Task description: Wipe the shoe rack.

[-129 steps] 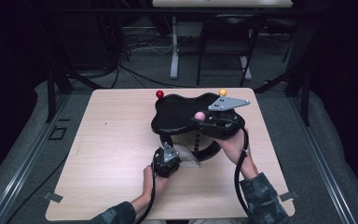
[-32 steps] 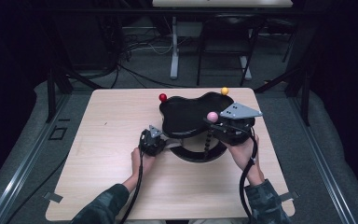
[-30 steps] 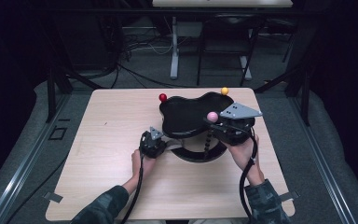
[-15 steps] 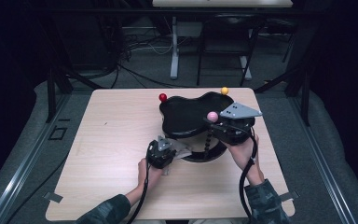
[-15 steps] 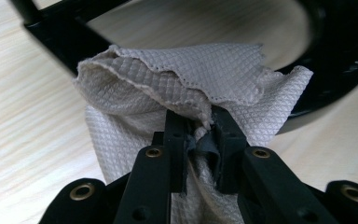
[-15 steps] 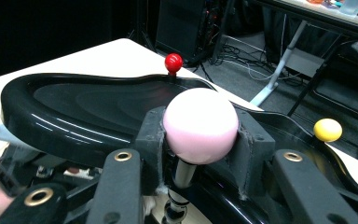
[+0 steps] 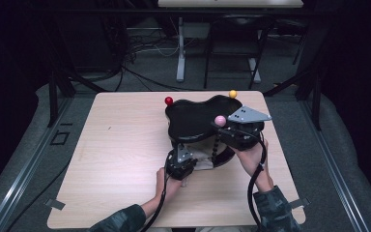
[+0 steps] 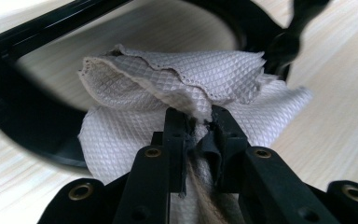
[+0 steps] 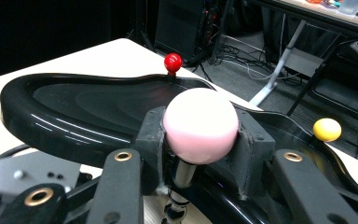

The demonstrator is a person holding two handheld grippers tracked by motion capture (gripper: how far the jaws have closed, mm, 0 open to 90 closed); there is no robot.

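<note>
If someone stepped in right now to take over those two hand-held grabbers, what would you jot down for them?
Left gripper: shut on the white waffle-weave cloth, at the near edge of the black ring base under the tray.
Right gripper: shut on the pink ball knob, steadying the glossy black lobed tray mid-table.
Red ball knob and yellow ball knob sit on the far rim.
Done: both grips are set.
Left: probably wiping around the stand; how much is clean I can't tell.

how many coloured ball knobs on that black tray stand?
3: red ball at the black tray's far left rim, yellow ball at its far right, pink ball clamped in the right gripper. More may hide underneath.
</note>
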